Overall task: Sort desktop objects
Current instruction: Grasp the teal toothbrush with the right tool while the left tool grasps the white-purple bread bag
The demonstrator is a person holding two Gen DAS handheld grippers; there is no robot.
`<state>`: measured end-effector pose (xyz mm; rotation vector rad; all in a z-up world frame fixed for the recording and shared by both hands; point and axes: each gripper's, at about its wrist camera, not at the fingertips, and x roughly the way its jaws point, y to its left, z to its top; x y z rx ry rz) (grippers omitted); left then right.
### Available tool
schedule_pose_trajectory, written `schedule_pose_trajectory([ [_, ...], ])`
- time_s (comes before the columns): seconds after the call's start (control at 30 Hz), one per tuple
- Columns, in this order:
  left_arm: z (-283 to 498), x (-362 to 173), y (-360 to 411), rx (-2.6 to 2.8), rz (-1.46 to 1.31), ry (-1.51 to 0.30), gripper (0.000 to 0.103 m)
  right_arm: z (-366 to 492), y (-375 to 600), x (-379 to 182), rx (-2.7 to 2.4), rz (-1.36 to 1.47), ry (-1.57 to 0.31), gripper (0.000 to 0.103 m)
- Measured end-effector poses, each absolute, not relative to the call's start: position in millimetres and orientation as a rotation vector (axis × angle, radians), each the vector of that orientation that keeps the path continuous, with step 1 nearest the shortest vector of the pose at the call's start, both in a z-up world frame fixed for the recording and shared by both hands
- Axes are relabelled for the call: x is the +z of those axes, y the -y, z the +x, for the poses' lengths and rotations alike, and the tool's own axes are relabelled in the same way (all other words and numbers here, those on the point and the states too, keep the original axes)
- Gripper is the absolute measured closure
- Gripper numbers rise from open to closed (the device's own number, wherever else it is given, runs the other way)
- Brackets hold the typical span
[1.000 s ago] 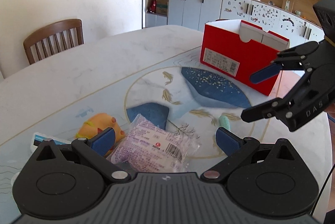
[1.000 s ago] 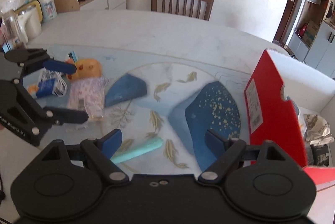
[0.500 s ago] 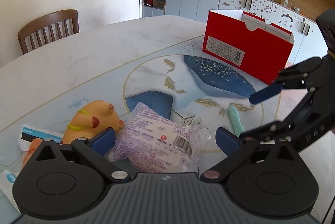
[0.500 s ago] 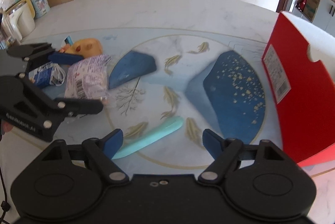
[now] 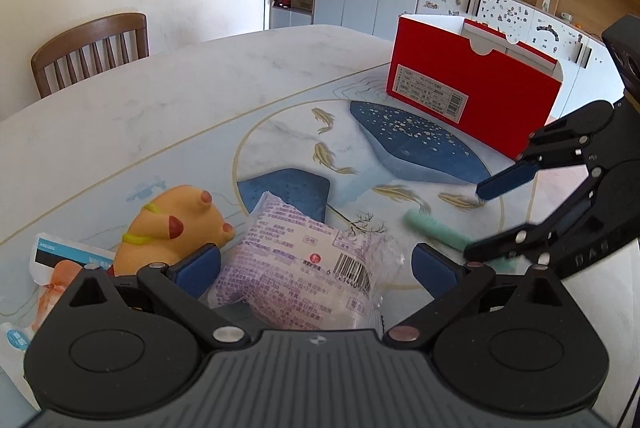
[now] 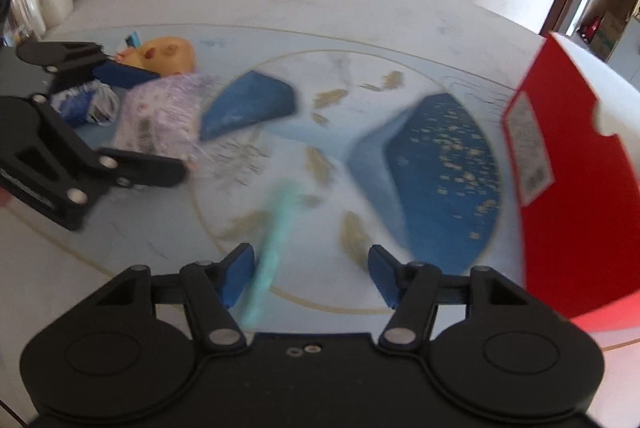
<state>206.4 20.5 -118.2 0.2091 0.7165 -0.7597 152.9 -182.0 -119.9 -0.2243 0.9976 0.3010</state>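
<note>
— What is the right gripper (image 6: 308,274) doing?

— Its jaws are closing, pointing steeply down at the table (image 6: 360,0). The mint-green stick (image 6: 276,228) lies between them, close against the left blue pad; the other pad is well clear of it, so nothing is clamped. The right wrist view is blurred, and I cannot tell whether the near pad touches the stick.

— And the left gripper (image 5: 316,268)?

— Its jaws stand apart, with the purple-printed clear packet (image 5: 304,268) between them, reaching back under the gripper body. The pads flank the packet without pressing on it. The orange rubber toy (image 5: 172,228) lies just outside its left finger, and a white and blue wrapper (image 5: 60,254) lies farther out on that side.

— Where are the two grippers relative to each other?

— Near each other — from the left wrist view the right gripper (image 5: 496,212) comes in on the right side, straddling the stick (image 5: 434,228), just beyond the left gripper's right finger.

— The red box (image 5: 472,96)?

— Ahead of the left gripper, past the blue painted shapes on the table; to the right of the right gripper, open at the top.
</note>
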Motion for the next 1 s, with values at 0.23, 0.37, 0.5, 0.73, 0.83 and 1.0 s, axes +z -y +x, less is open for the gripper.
schedule_pose_trajectory([
  [0.23, 198, -123, -12, -0.767, 0.241, -0.739, 0.006, 157, 191, -122, 0.320, -0.182, -0.990, 0.056],
  [0.37, 197, -128, -12, -0.758, 0.222, -0.769, 0.009, 160, 184, -122, 0.339, -0.212, -0.980, 0.056],
  [0.5, 197, -126, -12, -0.752, 0.209, -0.772, 0.010, 161, 188, -118, 0.314, -0.209, -0.987, 0.056],
  [0.73, 199, -124, -14, -0.738, 0.209, -0.770, 0.010, 164, 178, -114, 0.338, -0.113, -0.995, 0.052],
  [0.83, 199, -124, -14, -0.735, 0.214, -0.772, 0.010, 166, 168, -118, 0.346, -0.134, -1.002, 0.052],
  [1.0, 200, -124, -13, -0.733, 0.215, -0.770, 0.010, 165, 157, -122, 0.336, -0.180, -1.003, 0.052],
])
